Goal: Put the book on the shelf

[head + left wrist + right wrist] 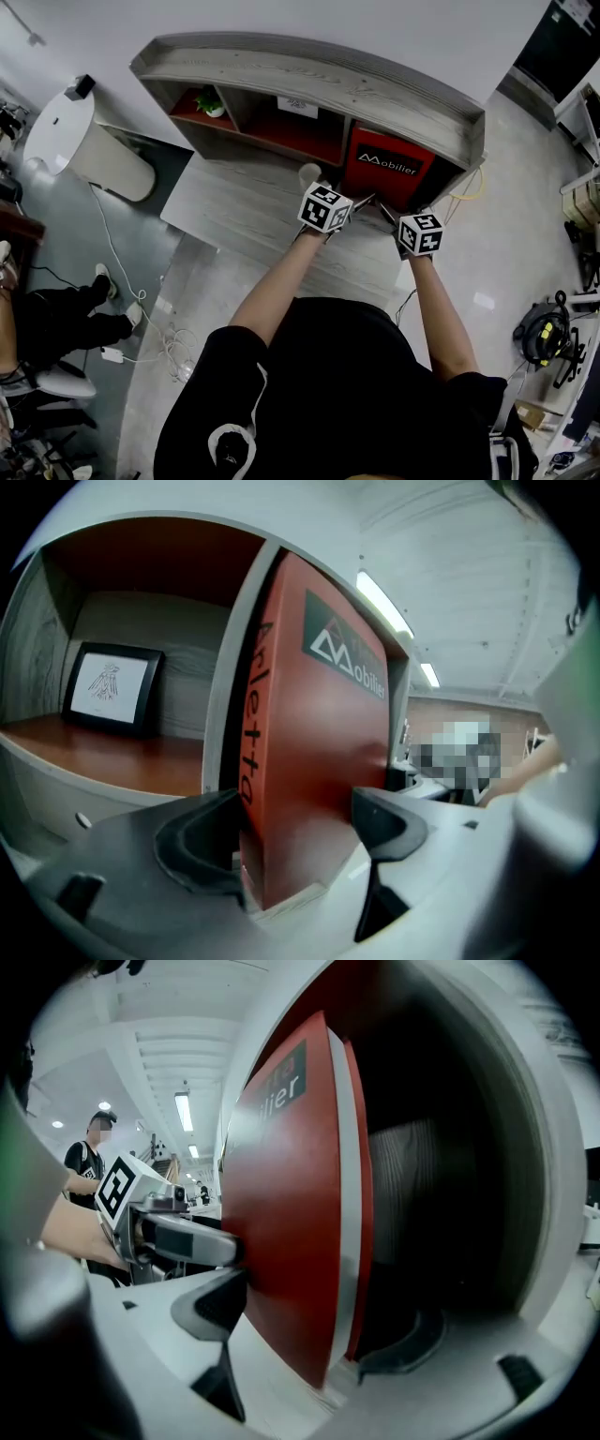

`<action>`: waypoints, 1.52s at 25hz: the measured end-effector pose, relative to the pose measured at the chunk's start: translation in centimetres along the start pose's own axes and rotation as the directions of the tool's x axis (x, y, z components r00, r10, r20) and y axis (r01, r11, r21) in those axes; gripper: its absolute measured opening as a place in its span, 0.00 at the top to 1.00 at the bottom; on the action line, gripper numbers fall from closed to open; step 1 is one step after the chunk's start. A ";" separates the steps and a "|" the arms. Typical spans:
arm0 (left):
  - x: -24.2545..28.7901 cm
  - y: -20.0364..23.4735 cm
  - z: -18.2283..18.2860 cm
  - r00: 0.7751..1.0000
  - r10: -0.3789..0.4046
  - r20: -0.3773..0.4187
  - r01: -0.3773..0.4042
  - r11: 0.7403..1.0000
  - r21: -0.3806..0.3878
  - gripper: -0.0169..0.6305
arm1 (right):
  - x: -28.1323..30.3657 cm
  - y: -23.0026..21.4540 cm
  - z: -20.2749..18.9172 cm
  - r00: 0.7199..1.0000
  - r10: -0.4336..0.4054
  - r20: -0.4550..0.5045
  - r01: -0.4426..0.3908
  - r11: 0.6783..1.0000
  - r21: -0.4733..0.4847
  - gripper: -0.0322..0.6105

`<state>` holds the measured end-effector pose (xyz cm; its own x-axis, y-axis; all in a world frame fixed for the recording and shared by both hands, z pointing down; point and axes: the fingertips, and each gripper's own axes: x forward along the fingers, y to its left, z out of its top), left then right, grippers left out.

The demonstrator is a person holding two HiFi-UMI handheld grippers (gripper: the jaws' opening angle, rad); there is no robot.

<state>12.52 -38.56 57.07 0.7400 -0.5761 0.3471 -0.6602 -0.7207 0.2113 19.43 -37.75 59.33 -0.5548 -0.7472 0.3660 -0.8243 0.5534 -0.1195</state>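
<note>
**Book stands in the shelf, one grip loosened**

The red book (386, 167) is upright in the far-right compartment of the grey wooden shelf (309, 70). Its spine sits just right of the grey divider (242, 658), and the compartment's dark inside lies open on its other side. Next door to the left, a framed picture (111, 688) leans at the back.

The person holds both tongs at the book's near edge. The left gripper (291, 822) pinches the book, with one pad against the spine and the other on the front cover. The right gripper (314, 1326) has its jaws spread wide around the book. The pads lie close beside each cover but do not look to be pressing.

To my eye this is the tail end of the placing, with the book in its slot and the letting-go under way. Next the left gripper should ease apart. Then both should draw straight back toward the person, level and slow, so no pad drags a cover and tips the book into the empty space at its right.
</note>
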 end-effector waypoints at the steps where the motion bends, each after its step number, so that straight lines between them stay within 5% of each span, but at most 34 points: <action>1: -0.2 0.1 0.3 1.000 0.000 0.024 0.001 1.000 -0.023 0.43 | 0.0 -0.2 0.0 1.000 -0.008 0.001 0.008 1.000 0.002 0.37; 4: -0.6 0.1 0.9 0.998 0.012 0.056 -0.010 0.999 -0.035 0.43 | -0.3 -0.8 -0.5 0.999 -0.035 -0.005 0.035 0.999 0.031 0.44; 20: -0.4 0.5 0.6 0.999 0.026 0.039 -0.026 1.000 -0.008 0.43 | 0.3 -1.2 -0.8 0.995 -0.070 -0.073 0.075 0.995 0.068 0.42; 38: -0.6 0.0 1.8 0.994 0.045 0.102 -0.044 0.999 -0.009 0.43 | -0.2 -1.3 0.7 0.993 -0.114 -0.010 0.114 0.993 0.039 0.41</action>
<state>12.27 -38.92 55.25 0.7190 -0.6442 0.2608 -0.6933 -0.6911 0.2043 20.50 -38.60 58.76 -0.4559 -0.8016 0.3867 -0.8861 0.4495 -0.1130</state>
